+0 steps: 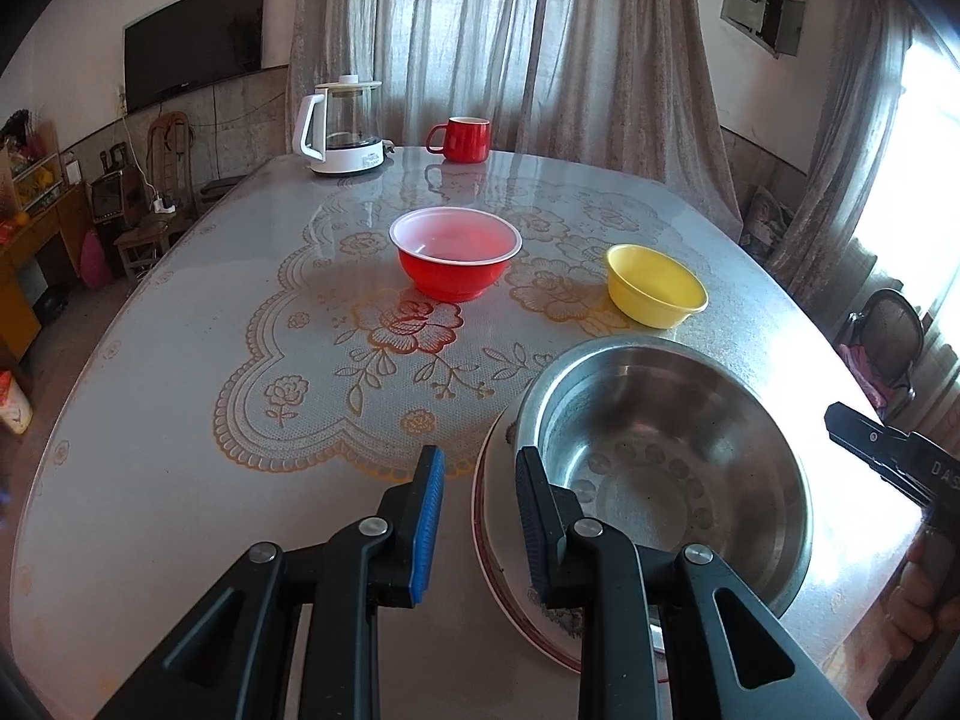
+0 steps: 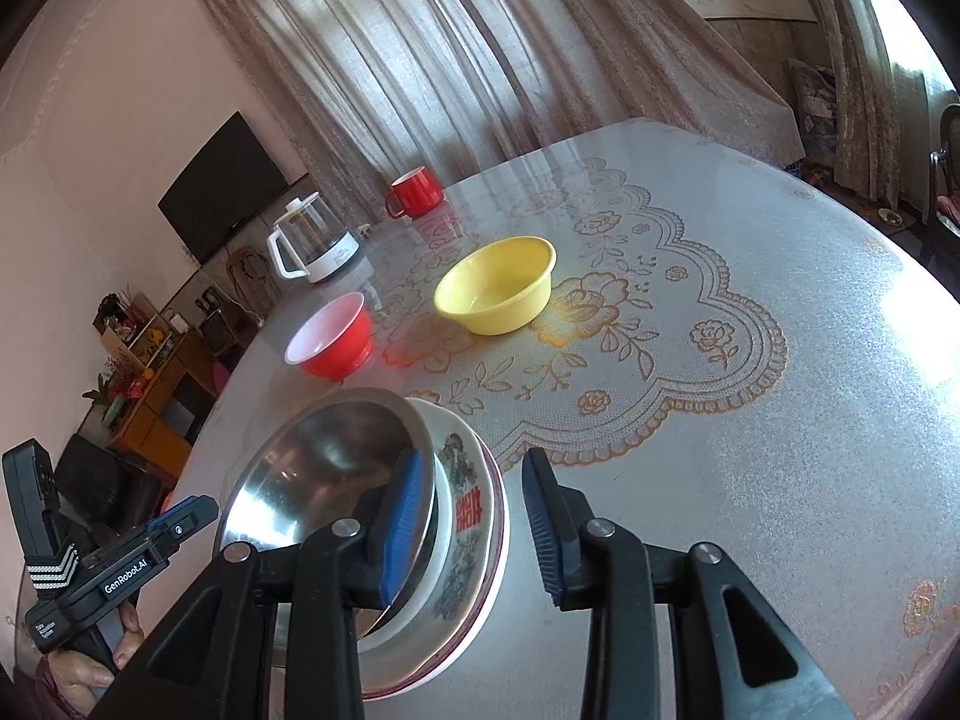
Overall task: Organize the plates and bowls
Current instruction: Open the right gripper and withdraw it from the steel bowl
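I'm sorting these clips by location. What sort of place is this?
Most likely a home dining or living room. A wall-mounted television hangs beside long curtains, and the lace-patterned table holds an electric kettle and a red mug. Shelves of household odds and ends stand by the wall.

A steel bowl (image 1: 666, 456) sits on a stack of plates (image 2: 474, 546) at the near edge of the counter (image 1: 180, 420). Farther in, two smaller bowls stand apart from each other on the counter: in the left wrist view one (image 1: 455, 252) lies left of centre and the other (image 1: 656, 284) to its right, just beyond the steel bowl. At the far edge stand a kettle (image 1: 342, 126) on the left and a mug (image 1: 462, 139) to its right.
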Demonstrator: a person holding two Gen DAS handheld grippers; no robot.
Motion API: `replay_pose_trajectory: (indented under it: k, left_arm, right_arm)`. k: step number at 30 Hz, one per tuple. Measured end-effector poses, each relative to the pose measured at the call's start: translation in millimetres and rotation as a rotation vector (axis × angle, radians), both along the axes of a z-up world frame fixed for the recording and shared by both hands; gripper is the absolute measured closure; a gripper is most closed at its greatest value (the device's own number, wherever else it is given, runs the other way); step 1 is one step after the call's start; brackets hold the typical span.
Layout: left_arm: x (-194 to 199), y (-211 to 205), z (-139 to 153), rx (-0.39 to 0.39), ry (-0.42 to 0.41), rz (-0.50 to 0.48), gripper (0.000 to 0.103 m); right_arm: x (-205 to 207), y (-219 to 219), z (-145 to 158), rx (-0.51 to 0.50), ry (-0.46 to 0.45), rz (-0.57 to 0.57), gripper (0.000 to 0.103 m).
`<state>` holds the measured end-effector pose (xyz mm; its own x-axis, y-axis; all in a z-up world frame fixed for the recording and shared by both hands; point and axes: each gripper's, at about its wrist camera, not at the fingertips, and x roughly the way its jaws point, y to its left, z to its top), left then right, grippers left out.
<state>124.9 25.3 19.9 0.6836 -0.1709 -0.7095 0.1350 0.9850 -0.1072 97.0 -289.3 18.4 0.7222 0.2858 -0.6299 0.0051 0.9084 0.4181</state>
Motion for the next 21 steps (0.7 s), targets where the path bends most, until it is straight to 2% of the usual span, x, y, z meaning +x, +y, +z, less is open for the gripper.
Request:
replay_pose_trajectory:
  k: [16, 21]
  left_arm:
    - [13, -13, 1, 0.062, -0.013, -0.028, 0.078]
    - [12, -21, 4, 0.114, -0.047, -0.032, 0.078]
  right_arm:
    - [25, -17, -5, 0.032, 0.013, 0.017, 0.069]
    - [38, -20, -9, 0.035, 0.023, 0.029, 0.069]
